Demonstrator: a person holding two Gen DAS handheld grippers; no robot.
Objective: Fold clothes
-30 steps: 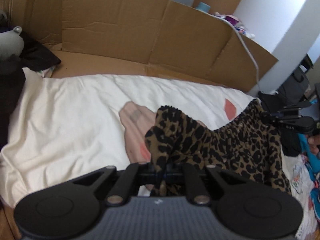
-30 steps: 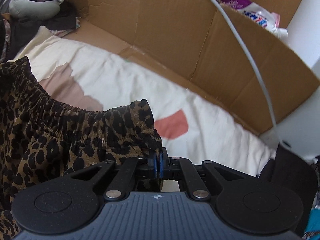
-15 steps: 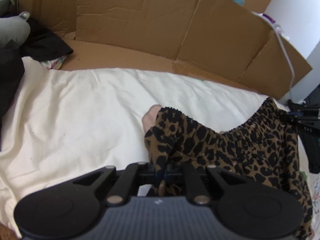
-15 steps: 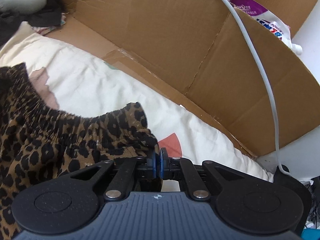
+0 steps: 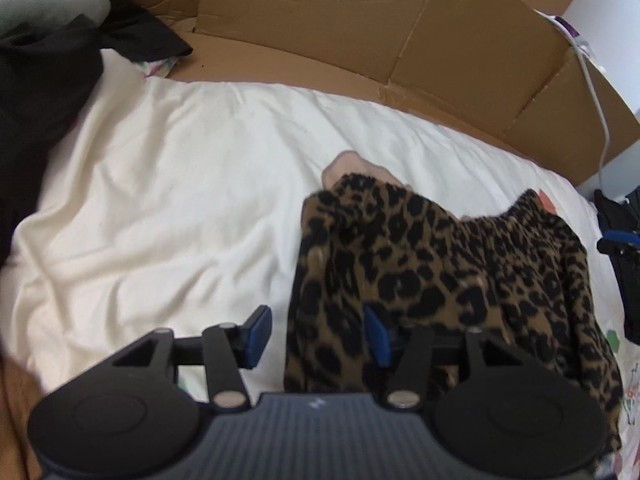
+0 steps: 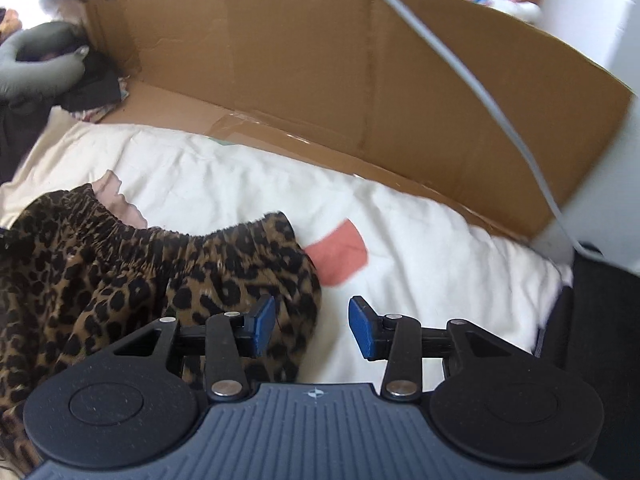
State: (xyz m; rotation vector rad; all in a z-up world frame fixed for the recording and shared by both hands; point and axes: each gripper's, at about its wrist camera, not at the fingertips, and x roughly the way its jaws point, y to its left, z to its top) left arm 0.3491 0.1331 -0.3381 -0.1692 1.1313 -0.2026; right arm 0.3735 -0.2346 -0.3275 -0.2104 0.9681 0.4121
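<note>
I see a cream sheet (image 5: 168, 184) covering the bed, with flattened brown cardboard (image 6: 360, 80) standing along its far edge and a white cable (image 6: 460, 64) draped over the cardboard. Dark clothes (image 5: 44, 60) and a grey neck pillow (image 6: 36, 68) sit at the far left corner. The leopard-print garment (image 5: 440, 256) lies on the sheet, elastic waistband toward the cardboard, covering part of a pale pink patch (image 6: 116, 200); an orange patch (image 6: 340, 256) shows just beside it. My left tongs (image 5: 316, 336) are spread wide, low over the garment's left edge, fabric lying between the blue pads (image 5: 258, 332). My right tongs (image 6: 312, 328) are likewise spread, at its right edge, gripping nothing.
</note>
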